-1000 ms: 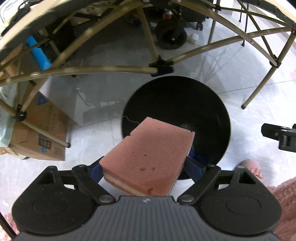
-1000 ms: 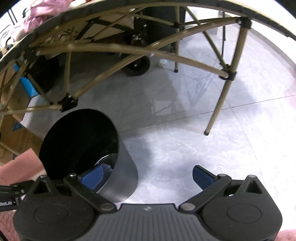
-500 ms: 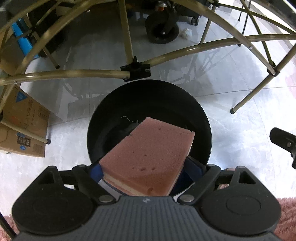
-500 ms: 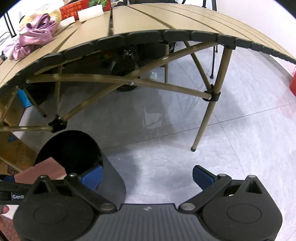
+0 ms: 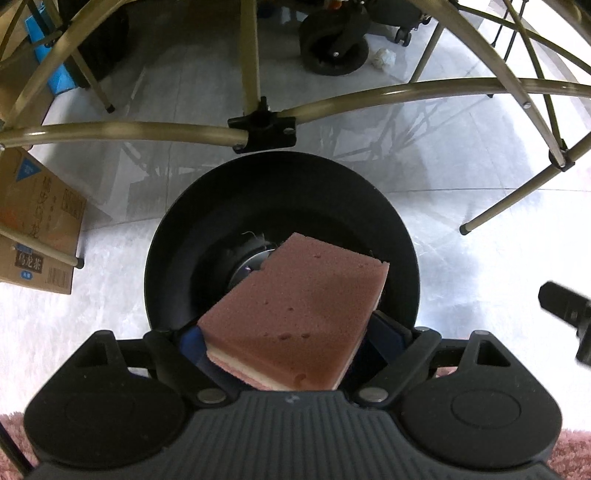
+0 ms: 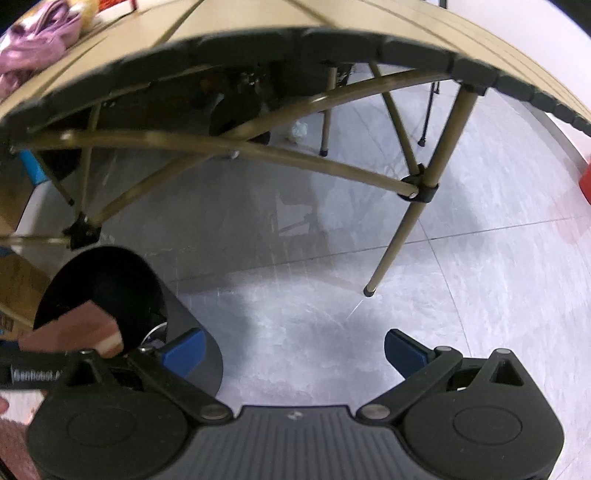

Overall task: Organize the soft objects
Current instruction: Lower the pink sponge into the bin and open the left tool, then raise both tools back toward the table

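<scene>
sponge (image 5: 295, 314): pink, pitted, pale-layered; clamped in left hand-held gripper (image 5: 291, 343) over black bin (image 5: 173, 236); right hand-held gripper (image 6: 295, 350) spread, empty

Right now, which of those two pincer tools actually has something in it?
The left gripper: its jaws clamp a pink sponge over the black bin. The right gripper gapes with nothing between its jaws.

a folding bench (image 6: 332, 22) with thin gold legs (image 6: 402, 236) stands on a shiny grey floor (image 6: 480, 295). a brown box (image 5: 33, 236) sits by one leg. a black wheel (image 5: 332, 51) and a crumpled white paper (image 5: 384, 57) lie under it. pink cloth (image 6: 33, 44) rests on top.
</scene>
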The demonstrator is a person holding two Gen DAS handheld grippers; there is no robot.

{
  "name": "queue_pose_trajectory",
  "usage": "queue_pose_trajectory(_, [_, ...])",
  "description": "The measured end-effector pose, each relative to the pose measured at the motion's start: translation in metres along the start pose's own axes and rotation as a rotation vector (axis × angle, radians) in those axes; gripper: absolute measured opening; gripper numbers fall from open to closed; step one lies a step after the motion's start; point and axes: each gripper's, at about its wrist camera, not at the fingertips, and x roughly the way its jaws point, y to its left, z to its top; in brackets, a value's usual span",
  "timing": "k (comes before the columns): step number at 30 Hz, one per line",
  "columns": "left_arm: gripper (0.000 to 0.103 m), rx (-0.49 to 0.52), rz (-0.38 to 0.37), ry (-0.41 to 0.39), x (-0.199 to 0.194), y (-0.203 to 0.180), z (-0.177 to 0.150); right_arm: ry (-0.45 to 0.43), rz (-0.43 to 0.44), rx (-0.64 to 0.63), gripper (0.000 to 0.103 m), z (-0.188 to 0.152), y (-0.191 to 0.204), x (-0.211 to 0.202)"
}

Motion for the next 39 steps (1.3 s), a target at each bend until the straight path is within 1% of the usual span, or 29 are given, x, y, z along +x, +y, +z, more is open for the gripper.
queue_pose_trajectory(3, [0.092,0.007,0.007,-0.007,-0.001,0.000,0.000,0.010,-0.003,-0.022,0.103,-0.002,0.005,0.004])
queue_pose_trajectory(5, [0.102,0.007,-0.011,-0.005,-0.003,0.000,0.001,0.009,-0.002,-0.029,0.103,-0.003,0.008,0.004])
queue_pose_trajectory(6, [0.103,0.000,-0.019,0.000,-0.003,0.001,0.001,0.007,-0.001,-0.032,0.103,-0.003,0.009,0.004])
queue_pose_trajectory(9, [0.103,-0.026,-0.029,0.035,0.000,0.007,0.002,0.007,0.000,-0.036,0.103,-0.004,0.010,0.004])
queue_pose_trajectory(12, [0.103,-0.039,-0.022,0.073,0.006,0.010,0.004,0.012,-0.008,-0.036,0.103,-0.004,0.009,0.007])
queue_pose_trajectory(20, [0.103,-0.034,-0.001,0.118,0.011,0.017,0.003,0.013,-0.012,-0.038,0.103,-0.004,0.009,0.007])
queue_pose_trajectory(27, [0.103,-0.015,-0.011,0.125,0.009,0.017,0.000,0.013,-0.015,-0.043,0.103,-0.005,0.011,0.008])
queue_pose_trajectory(34, [0.103,0.008,-0.013,0.112,0.002,0.015,-0.003,0.013,-0.015,-0.043,0.103,-0.005,0.011,0.008])
queue_pose_trajectory(39, [0.103,0.006,-0.010,0.116,-0.002,0.017,-0.006,0.012,-0.015,-0.046,0.103,-0.005,0.011,0.008])
